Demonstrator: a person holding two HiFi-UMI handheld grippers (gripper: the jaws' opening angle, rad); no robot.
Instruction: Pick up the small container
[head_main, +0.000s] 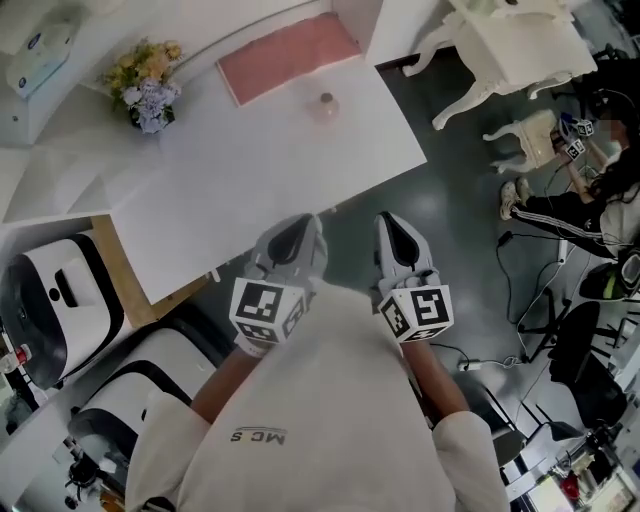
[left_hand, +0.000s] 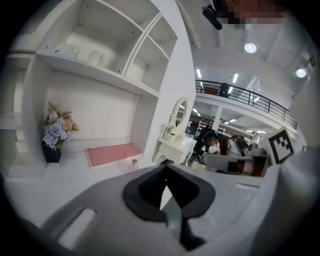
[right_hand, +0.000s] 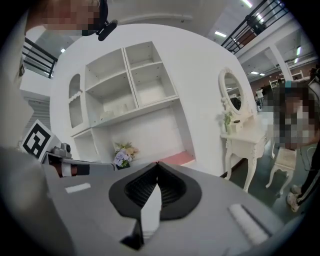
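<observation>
The small container (head_main: 325, 103), a pale pink jar with a round lid, stands on the white desk (head_main: 250, 180) just below a pink mat (head_main: 288, 55). In the left gripper view the container (left_hand: 134, 162) shows tiny beside the mat (left_hand: 112, 154). My left gripper (head_main: 300, 224) and right gripper (head_main: 390, 222) are held close to my chest, off the desk's near edge and well short of the jar. Both are shut and hold nothing: the left gripper (left_hand: 166, 165) and the right gripper (right_hand: 157, 163) each have their tips meeting.
A flower pot (head_main: 150, 88) sits at the desk's far left, under white shelves (left_hand: 100, 45). A white vanity table (head_main: 520, 45) and stool (head_main: 535, 135) stand to the right, with a seated person (head_main: 590, 195) and cables on the dark floor. White appliances (head_main: 60, 300) are at my left.
</observation>
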